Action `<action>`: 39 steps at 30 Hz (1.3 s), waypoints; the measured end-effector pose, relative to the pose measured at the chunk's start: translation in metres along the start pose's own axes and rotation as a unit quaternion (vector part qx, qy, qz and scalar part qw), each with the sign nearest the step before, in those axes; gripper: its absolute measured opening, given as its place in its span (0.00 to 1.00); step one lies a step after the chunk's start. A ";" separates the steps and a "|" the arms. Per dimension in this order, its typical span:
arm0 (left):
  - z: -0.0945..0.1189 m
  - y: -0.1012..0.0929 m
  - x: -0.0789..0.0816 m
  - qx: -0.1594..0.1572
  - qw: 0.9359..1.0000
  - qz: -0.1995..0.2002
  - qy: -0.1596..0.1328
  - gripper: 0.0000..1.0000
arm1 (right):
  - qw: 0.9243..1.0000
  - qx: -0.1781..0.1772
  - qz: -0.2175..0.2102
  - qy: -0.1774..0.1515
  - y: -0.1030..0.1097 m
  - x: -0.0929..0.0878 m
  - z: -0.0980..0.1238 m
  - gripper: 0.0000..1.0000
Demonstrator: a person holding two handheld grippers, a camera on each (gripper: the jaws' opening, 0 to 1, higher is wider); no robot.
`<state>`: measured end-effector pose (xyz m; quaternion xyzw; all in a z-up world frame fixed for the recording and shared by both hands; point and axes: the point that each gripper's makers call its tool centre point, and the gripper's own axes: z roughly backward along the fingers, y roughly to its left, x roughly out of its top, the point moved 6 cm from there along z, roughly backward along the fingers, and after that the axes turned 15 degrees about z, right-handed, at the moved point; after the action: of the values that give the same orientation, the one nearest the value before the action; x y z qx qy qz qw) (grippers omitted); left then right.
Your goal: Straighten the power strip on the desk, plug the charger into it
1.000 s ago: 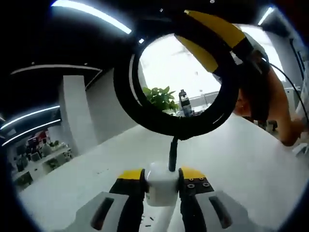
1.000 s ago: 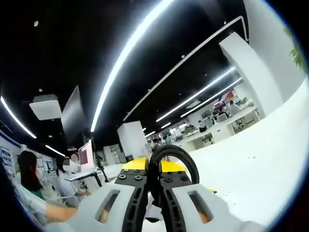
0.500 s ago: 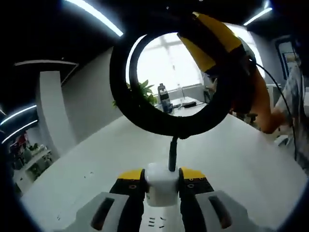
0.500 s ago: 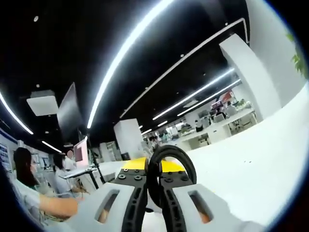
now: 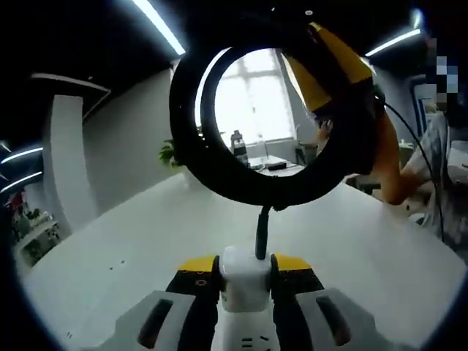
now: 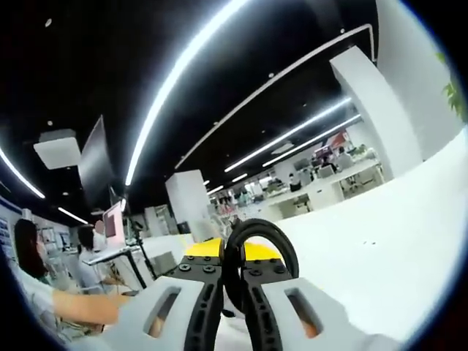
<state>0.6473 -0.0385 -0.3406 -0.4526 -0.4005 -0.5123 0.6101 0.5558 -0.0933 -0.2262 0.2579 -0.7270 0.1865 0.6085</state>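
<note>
Open-plan office, dark ceiling with strip lights, bright window at upper centre of the left gripper view; a white desk [image 5: 131,248] spans the lower half.

Left gripper [image 5: 245,272]: jaws clamped on the white charger [image 5: 245,281], bottom centre of frame. Its black cable [image 5: 219,157] leaves the top of the block and arcs into a wide loop across the upper middle. The power strip [image 5: 252,341] shows as a white sliver with socket slots at the very bottom edge, just under the charger.

Right gripper [image 6: 234,276]: jaws closed on the black cable loop [image 6: 259,238], lower centre of the right gripper view; seated people at lower left.

Handling (judgement): charger looks light, rigid, smooth-sided, so grip the flat sides squarely to stop twisting. Cable is springy and may tug the block off line; the hold by the right gripper should take up that pull.
</note>
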 end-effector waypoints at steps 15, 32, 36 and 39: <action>-0.002 -0.002 -0.002 -0.009 1.000 -0.004 -0.012 0.26 | 1.000 0.000 0.002 0.000 0.003 -0.003 0.001 0.05; -0.005 0.000 -0.007 -0.012 1.000 -0.006 -0.007 0.26 | 1.000 0.003 -0.009 -0.009 0.000 -0.008 0.002 0.05; -0.005 -0.001 -0.007 -0.011 1.000 -0.013 -0.002 0.26 | 1.000 0.001 -0.011 -0.014 0.000 -0.008 0.003 0.06; -0.005 -0.001 -0.007 -0.011 1.000 -0.017 -0.001 0.26 | 1.000 0.001 -0.011 -0.016 0.000 -0.009 0.004 0.06</action>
<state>0.6453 -0.0412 -0.3485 -0.4531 -0.4026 -0.5266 0.5961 0.5536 -0.0946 -0.2354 0.2699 -0.7334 0.1763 0.5984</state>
